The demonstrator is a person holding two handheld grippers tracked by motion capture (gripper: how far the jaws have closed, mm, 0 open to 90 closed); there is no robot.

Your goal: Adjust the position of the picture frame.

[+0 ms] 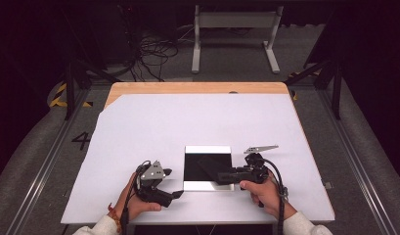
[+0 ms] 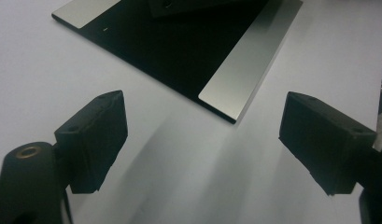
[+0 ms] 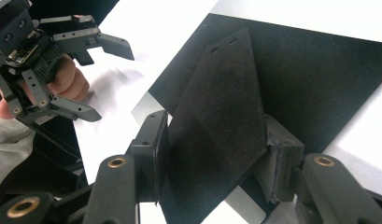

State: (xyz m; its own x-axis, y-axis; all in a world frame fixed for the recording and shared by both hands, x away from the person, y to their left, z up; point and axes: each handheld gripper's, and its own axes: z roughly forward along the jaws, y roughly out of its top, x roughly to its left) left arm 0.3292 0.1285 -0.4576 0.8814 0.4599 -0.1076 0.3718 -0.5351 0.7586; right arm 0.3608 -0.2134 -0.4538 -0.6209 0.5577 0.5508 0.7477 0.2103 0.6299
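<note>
A flat black square plate (image 1: 195, 166) with silver strips at its near and far edges lies on the white table top (image 1: 188, 122). My right gripper (image 1: 221, 176) reaches in over the plate from the right. It is shut on a thin dark felt-like sheet (image 3: 216, 102), gripped by its two side edges and held tilted above the plate (image 3: 319, 70). My left gripper (image 1: 172, 183) hovers just left of the plate's near corner. It is open, with only bare table and the plate's silver corner (image 2: 244, 79) between its pads (image 2: 100, 135). In the right gripper view the left gripper (image 3: 102, 77) is at the upper left.
A white sheet covers most of the wooden table (image 1: 197, 88), leaving wood bare along the far edge. Beyond the table are a grey metal stand (image 1: 234, 29) and loose cables (image 1: 153, 54) on the floor. Dark rails run along both sides.
</note>
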